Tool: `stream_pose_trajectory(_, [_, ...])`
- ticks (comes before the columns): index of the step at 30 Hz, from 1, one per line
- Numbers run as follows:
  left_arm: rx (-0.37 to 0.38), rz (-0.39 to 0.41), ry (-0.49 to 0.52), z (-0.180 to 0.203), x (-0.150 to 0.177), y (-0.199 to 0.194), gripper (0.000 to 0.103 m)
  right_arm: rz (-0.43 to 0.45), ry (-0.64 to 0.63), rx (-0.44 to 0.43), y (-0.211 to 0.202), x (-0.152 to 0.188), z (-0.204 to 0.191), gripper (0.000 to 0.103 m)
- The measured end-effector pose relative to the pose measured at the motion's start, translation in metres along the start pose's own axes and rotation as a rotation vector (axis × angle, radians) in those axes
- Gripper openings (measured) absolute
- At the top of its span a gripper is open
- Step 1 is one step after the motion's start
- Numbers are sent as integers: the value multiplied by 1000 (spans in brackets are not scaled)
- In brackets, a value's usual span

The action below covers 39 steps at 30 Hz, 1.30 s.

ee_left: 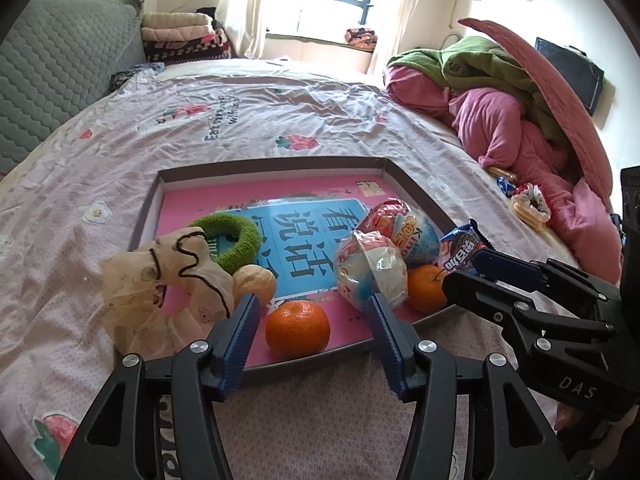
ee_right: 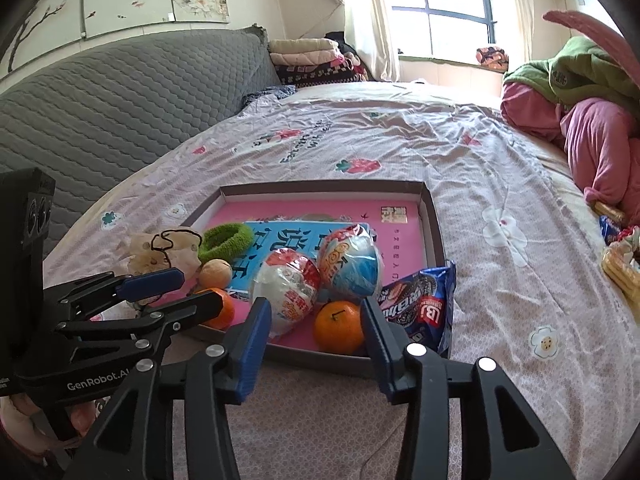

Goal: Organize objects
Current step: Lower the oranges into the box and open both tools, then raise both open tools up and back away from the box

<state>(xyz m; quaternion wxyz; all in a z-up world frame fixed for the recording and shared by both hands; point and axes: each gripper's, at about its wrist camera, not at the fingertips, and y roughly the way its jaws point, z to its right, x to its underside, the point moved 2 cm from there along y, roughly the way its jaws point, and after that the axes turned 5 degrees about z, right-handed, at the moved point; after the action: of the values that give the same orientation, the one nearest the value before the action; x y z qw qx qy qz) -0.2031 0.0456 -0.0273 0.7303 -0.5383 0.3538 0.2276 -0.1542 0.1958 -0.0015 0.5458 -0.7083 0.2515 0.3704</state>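
At lower centre of both views, the left gripper (ee_left: 314,316) and right gripper (ee_right: 316,320) are hovering with jaws wide and empty before the tray (ee_left: 272,168) lying on the bed (ee_left: 120,152). Oranges (ee_left: 298,328), wrapped eggs (ee_left: 372,276) and scrunchies (ee_left: 236,236) are sitting inside; a cookie packet (ee_right: 420,308) is leaning on its rim, and snacks (ee_left: 528,204) at the right edge are waiting, so sorting looks mostly finished.

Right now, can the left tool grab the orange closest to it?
Probably yes. The left tool is open, and the near orange sits just past its fingertips at the front of the tray. Nothing lies between them except the tray's low front rim.
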Motion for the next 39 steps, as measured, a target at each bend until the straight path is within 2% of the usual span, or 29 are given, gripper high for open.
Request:
stream_pose_trajectory(9, [-56,67,19,5,0,-31,65,90,-30,18,-22,-4,-10,56])
stream_pose_trajectory(18, [-109,116,-35,-8,9,-62,65,147,-8,21,-44,-1,-15,61])
stream_pose_trajectory(23, [-134,128,-66,-15,19,-72,68,174,-21,24,-53,4,-22,67])
stream_pose_trajectory(31, [-188,114,-57,-13,38,-75,74,148,8,12,-59,27,-28,72])
stream_pose_trajectory(39, [-239,112,-35,-6,51,-74,74,108,43,38,-55,49,-27,74])
